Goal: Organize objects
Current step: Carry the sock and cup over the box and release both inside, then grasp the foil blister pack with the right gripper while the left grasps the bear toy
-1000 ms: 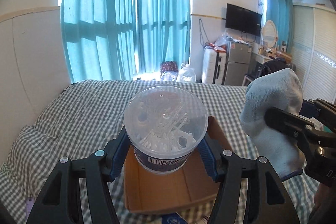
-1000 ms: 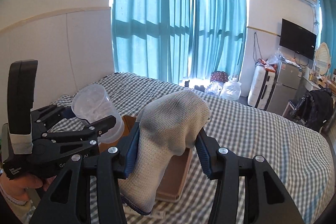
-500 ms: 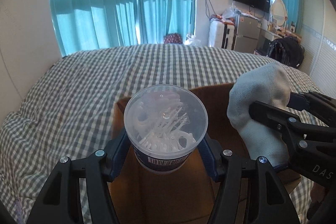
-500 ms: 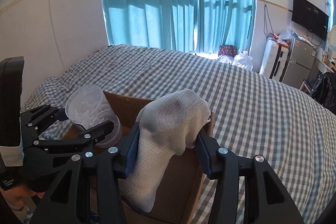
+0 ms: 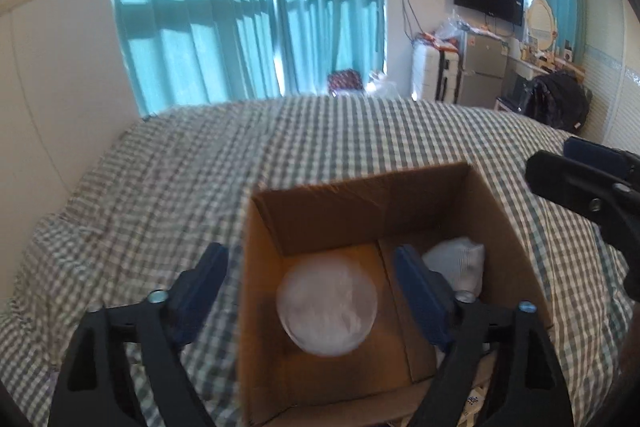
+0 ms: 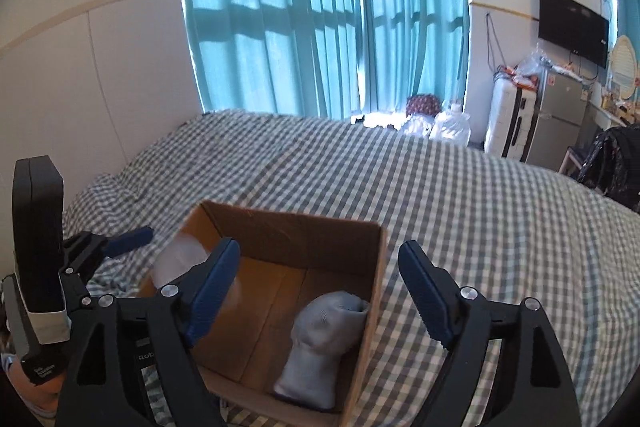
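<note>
An open cardboard box [image 5: 496, 211] [image 6: 372, 291] sits on the checked bed. A clear plastic tub [image 5: 327, 311], blurred, is inside the box at its left side; it also shows in the right wrist view [image 6: 176, 263]. A grey sock [image 6: 320, 343] lies inside the box at its right side, and shows in the left wrist view [image 5: 460, 263]. My left gripper [image 5: 310, 301] is open and empty above the box, the tub below its jaws. My right gripper [image 6: 318, 293] is open and empty above the sock.
The checked bedspread [image 5: 320, 139] spreads around the box. Teal curtains [image 6: 320, 11] hang behind the bed. A suitcase, a small fridge [image 6: 560, 123] and a wall TV stand at the far right. The right gripper's body [image 5: 592, 195] shows at the left view's right edge.
Both grippers have opened. The tub and the sock have left the jaws and now are inside the box. Both views have lifted a little.
</note>
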Demonstrator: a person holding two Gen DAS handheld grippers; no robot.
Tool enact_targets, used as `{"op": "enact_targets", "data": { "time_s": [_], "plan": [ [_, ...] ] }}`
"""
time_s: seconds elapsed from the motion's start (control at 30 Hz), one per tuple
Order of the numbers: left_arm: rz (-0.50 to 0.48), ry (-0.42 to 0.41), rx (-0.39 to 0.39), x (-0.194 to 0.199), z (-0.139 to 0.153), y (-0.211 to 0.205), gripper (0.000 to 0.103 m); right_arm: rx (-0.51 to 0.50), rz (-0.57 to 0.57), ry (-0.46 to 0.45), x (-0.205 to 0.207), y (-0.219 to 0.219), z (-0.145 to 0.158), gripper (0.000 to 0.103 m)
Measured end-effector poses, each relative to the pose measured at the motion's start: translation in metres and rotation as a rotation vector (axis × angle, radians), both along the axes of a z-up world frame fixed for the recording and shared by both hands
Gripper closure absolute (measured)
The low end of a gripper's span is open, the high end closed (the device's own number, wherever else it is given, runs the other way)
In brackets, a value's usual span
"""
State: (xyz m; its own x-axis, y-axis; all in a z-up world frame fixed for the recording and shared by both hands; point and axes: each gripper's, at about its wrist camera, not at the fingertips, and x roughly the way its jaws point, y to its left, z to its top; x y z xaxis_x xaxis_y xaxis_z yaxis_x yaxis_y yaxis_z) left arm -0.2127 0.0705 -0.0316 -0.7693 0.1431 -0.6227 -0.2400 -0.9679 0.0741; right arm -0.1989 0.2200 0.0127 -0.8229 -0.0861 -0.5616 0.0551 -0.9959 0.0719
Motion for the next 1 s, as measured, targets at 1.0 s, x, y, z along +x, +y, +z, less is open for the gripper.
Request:
{"op": "enact_targets", "data": {
  "time_s": [1.0],
  "plan": [
    [0.088,0.064,0.034,0.167,0.036,-0.047,0.0,0.173,-0.102,0.008,0.216,-0.028,0.031,0.009]
  ]
}}
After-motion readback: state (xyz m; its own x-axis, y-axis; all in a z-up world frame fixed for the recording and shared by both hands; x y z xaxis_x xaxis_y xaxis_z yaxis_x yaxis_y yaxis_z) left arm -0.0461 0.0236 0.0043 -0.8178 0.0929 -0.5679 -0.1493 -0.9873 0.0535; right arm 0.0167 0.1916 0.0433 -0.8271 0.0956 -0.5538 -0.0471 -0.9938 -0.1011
